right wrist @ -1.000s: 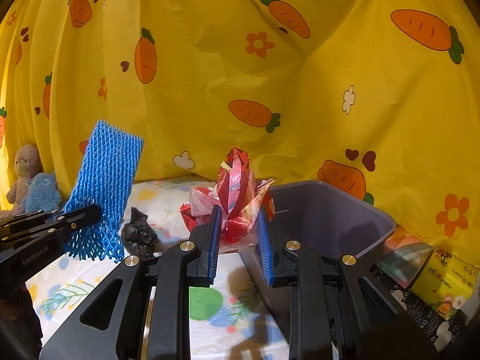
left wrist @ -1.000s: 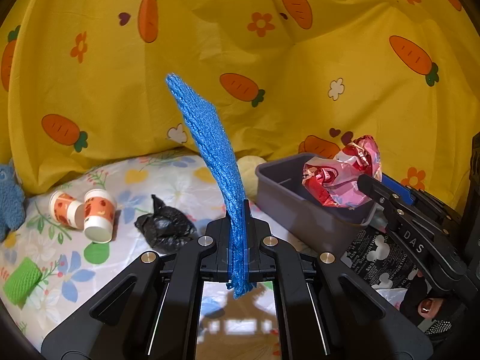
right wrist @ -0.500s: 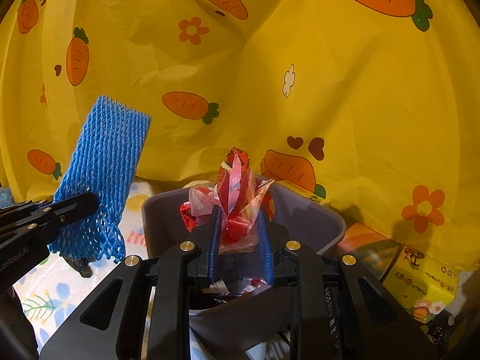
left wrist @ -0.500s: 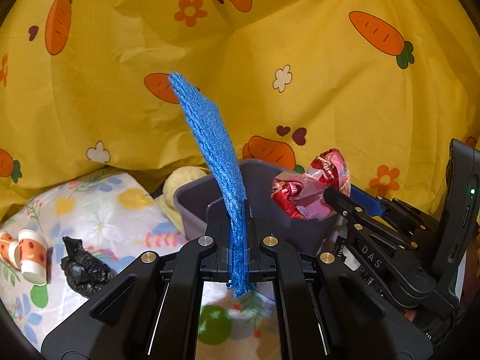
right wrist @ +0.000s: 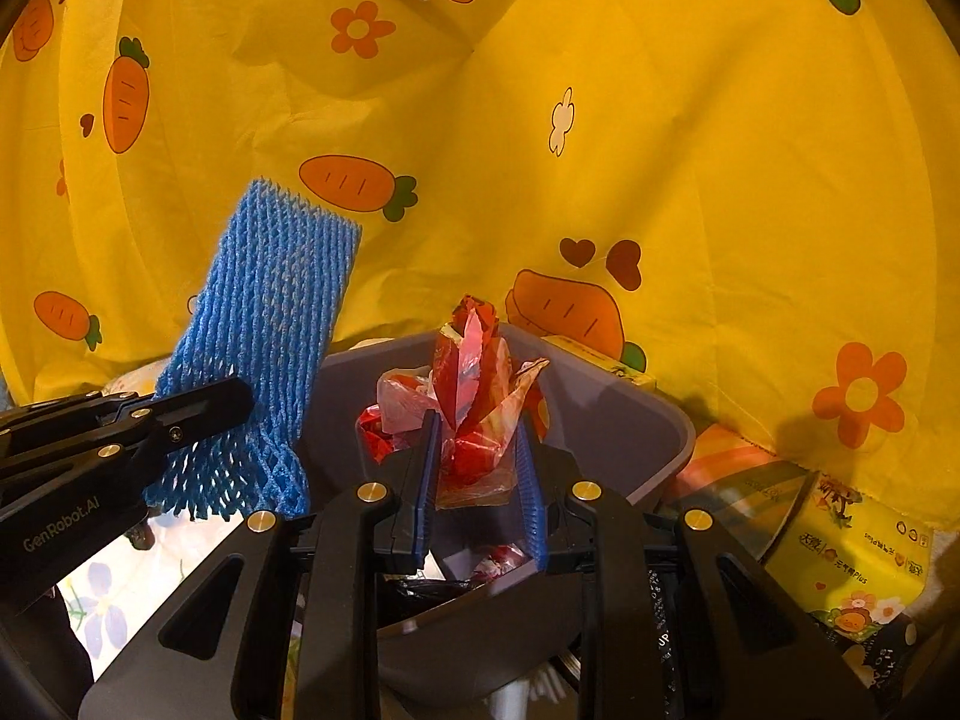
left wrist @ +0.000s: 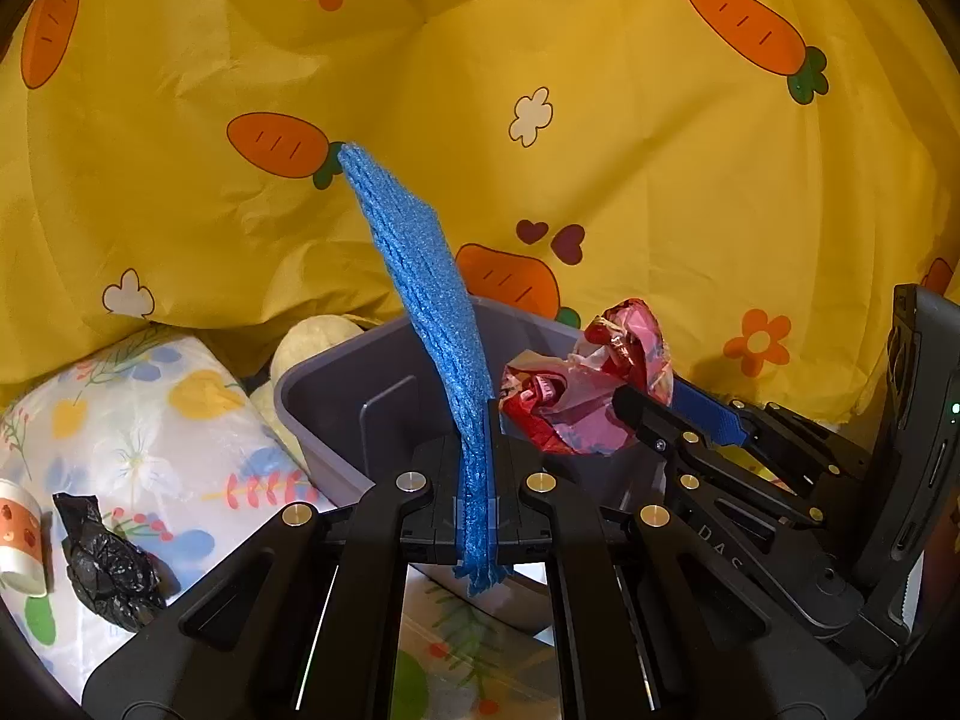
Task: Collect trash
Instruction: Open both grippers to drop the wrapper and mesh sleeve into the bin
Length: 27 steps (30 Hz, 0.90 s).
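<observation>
Carrot-print yellow sheet [left wrist: 600, 150] fills the background in both views. Below it sits the grey plastic bin [right wrist: 630, 414], my target for both items. I hold the left gripper [left wrist: 477, 480] clamped tight on the blue foam fruit net [left wrist: 420, 276], which stands upright and leans left above the bin's near wall. I hold the right gripper [right wrist: 477, 468] pinched on the crumpled red plastic wrapper [right wrist: 474, 384]; its fingers sit wider than the left pair, yet the wrapper is caught between them, directly above the bin opening.

Judgement: both pieces are at the drop stage. To do it well, I should part the right fingers first, since the wrapper is already centred over the bin. The net is tall and light, so I should carry it further over the rim and tip it down before letting go, or it may topple outside.

Left wrist view alone shows trash remaining on the floral cloth [left wrist: 138, 438]: a black crumpled bag [left wrist: 105, 564] and a paper cup [left wrist: 18, 534]. Right wrist view alone shows trash already inside the bin and a yellow tissue pack [right wrist: 852, 558] beside it.
</observation>
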Available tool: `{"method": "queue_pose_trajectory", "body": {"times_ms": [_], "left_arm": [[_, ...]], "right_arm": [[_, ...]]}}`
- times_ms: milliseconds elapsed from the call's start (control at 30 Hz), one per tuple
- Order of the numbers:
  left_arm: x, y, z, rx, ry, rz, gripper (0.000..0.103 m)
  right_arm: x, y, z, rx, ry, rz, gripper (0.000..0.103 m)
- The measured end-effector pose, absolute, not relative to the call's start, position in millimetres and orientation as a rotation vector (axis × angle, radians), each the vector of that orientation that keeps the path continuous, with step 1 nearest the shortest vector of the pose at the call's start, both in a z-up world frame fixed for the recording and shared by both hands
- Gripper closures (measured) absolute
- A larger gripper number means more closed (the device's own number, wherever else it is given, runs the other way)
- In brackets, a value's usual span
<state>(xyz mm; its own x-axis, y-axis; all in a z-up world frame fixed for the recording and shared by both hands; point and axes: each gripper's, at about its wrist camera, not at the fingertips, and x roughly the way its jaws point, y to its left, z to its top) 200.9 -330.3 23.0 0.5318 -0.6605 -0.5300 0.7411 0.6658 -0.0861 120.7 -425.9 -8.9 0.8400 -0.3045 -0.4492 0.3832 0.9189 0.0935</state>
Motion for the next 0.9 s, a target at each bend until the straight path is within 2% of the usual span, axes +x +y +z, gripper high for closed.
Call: {"method": "queue_pose_trajectory", "body": {"times_ms": [600, 767, 867, 900], "left_arm": [[209, -337, 11, 0.136, 0.615, -0.873, 0.099], [211, -337, 9, 0.130, 0.620, -0.879, 0.098], [213, -332, 10, 0.129, 0.605, -0.868, 0.083], [213, -330, 10, 0.126, 0.602, -0.856, 0.072]], "right_arm": [[128, -432, -16, 0.188, 0.457, -0.369, 0.078], [129, -436, -20, 0.193, 0.460, -0.370, 0.070], [128, -439, -22, 0.196, 0.460, -0.378, 0.060], [128, -440, -23, 0.197, 0.458, -0.383, 0.058]]}}
